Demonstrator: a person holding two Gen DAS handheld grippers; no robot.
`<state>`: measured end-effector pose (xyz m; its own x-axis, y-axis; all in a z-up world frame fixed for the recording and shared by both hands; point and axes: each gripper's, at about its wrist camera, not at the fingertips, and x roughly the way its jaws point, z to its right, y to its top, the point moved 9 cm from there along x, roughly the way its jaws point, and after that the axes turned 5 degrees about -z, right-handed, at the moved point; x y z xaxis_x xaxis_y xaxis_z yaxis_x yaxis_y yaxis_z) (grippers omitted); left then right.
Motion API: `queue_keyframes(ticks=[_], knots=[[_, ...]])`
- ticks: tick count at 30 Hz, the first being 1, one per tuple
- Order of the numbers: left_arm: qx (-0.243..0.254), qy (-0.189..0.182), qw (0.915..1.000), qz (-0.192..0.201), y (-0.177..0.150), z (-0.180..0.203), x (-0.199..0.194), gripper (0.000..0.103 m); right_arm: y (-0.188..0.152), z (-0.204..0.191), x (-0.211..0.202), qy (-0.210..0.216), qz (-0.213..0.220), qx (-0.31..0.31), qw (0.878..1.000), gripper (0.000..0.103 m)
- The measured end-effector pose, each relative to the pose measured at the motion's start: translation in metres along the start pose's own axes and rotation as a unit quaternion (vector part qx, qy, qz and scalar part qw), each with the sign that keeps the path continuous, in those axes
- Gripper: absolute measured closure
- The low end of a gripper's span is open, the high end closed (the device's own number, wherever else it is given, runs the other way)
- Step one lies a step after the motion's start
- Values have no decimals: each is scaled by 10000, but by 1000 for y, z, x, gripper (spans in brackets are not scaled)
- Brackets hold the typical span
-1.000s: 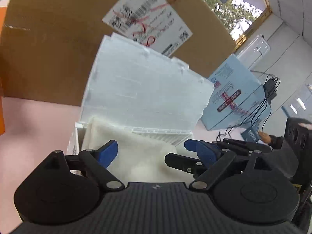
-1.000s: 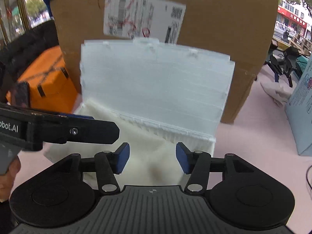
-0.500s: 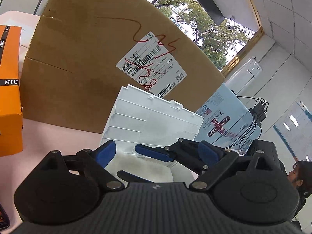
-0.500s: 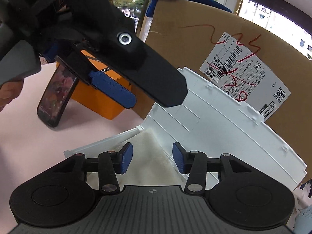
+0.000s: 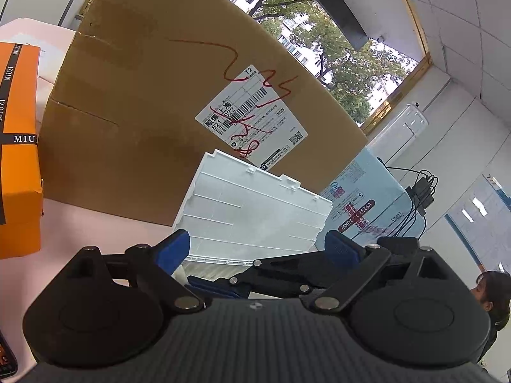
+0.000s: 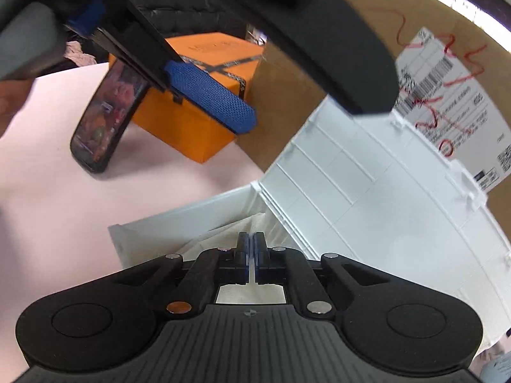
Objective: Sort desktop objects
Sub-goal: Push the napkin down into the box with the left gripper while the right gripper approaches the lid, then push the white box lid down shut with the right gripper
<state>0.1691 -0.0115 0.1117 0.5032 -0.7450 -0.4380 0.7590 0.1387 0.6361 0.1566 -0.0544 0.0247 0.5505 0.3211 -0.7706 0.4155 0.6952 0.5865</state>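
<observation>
White storage box (image 6: pixel 367 191) sits on the pink tabletop (image 6: pixel 48 191) with its hinged lid propped open against a large cardboard carton (image 5: pixel 143 111), and pale cloth (image 6: pixel 230 233) lies inside it. The right gripper (image 6: pixel 251 255) hangs low over the box's open front, its blue-padded fingers pressed almost together on a thin white edge. This looks like a fold of the cloth, though the contact is too cramped to be sure. The left gripper (image 5: pixel 255 249) is held higher, in front of the box, fingers spread wide and holding nothing; one of its blue pads crosses the top of the right wrist view. To the left of the box an orange carton (image 6: pixel 191 121) stands on the tabletop against the cardboard one, and a phone (image 6: pixel 105 121) with a lit screen leans on the orange carton's front. To the right of the box stands a pale blue package (image 5: pixel 367 204) marked with a red cross. The sorting appears well under way: the cloth is already in the box, while the lid remains open and the phone is still outside it. Whether the phone or the cartons are meant to be sorted cannot be judged from here. What seems left is settling the cloth and closing the lid.
</observation>
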Motion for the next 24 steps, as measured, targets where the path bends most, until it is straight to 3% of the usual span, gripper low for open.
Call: queue_keyframes(ticks=[5,7,9,11,14,16,17,21,24], knots=[[27,-33,10000,9,0,2,-1,12,-1,-2,19,156,-229,169,9995,99],[26,-36,10000,11,0,1,-1,12,0,1,15,37,-189,190,9996,95],[14,-16,10000,16,0,0,-1,12,0,3,1,34,-100,183,9998,74],[7,20,10000,24,0,-1,-1,12,-2,10,-19,131,56,308,9994,63],[0,39,10000,8,0,-1,0,12,-17,26,-44,579,-29,984,9935,63],[0,25,10000,-11,-1,-1,2,12,-36,32,-51,987,-343,1431,9842,74],[2,18,10000,-23,-2,0,2,12,-45,34,-54,995,-458,1496,9826,80],[38,24,9999,-115,-5,1,8,12,-64,44,-67,1139,-612,1810,9749,80],[71,46,9998,-169,-7,2,11,12,-73,48,-61,994,-915,1844,9735,80]])
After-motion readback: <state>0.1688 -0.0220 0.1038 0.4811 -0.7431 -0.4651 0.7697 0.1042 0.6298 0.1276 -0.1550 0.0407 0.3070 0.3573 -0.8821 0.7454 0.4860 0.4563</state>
